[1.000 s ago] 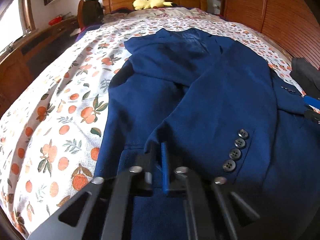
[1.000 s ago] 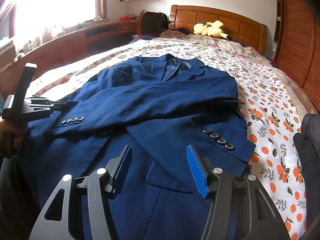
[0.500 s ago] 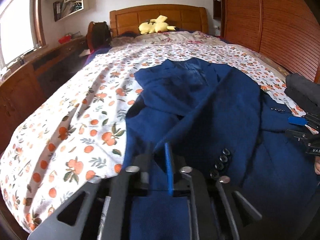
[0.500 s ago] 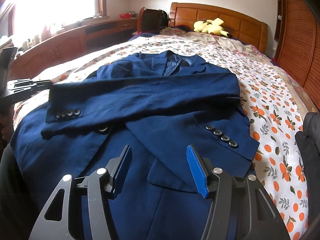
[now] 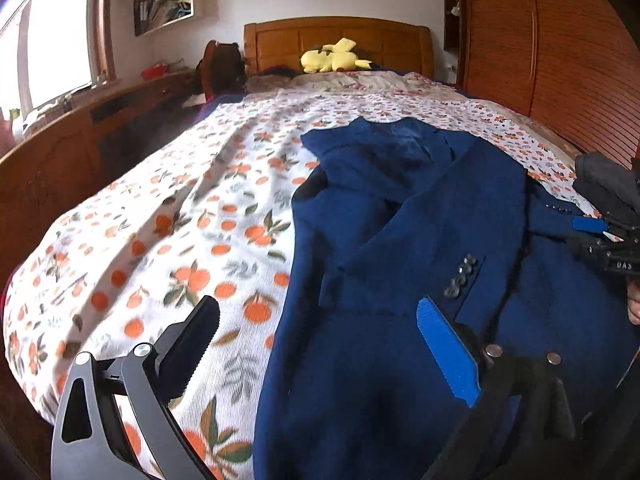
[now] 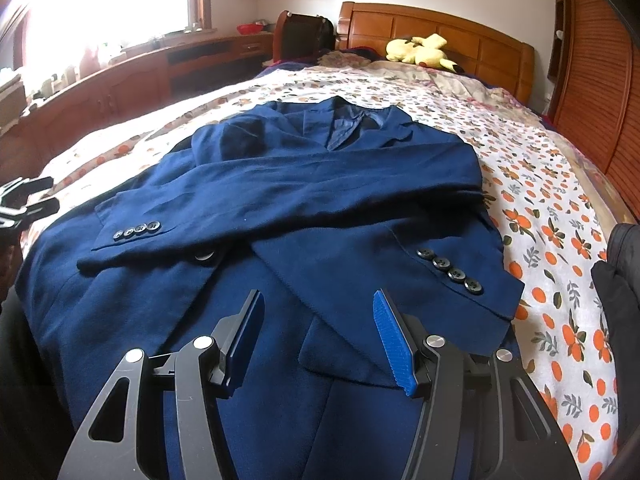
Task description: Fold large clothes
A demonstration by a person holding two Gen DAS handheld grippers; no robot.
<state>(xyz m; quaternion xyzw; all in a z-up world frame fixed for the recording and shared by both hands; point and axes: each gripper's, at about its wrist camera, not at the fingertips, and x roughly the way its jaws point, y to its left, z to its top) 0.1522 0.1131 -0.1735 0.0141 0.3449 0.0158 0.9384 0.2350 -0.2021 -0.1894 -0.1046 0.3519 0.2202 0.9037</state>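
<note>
Bed: we see its orange-print sheet (image 6: 560, 216) carrying the blue jacket (image 6: 320, 200).
Done: both sleeves crossed over the chest.
Left: we judge the body unfolded.
Left gripper (image 5: 320, 336): fingers spread, empty.
Right gripper (image 6: 320, 332): fingers spread, empty.

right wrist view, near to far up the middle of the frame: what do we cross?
right tongs → jacket hem → crossed sleeves → jacket collar → floral bedspread → yellow plush toy → wooden headboard
</note>
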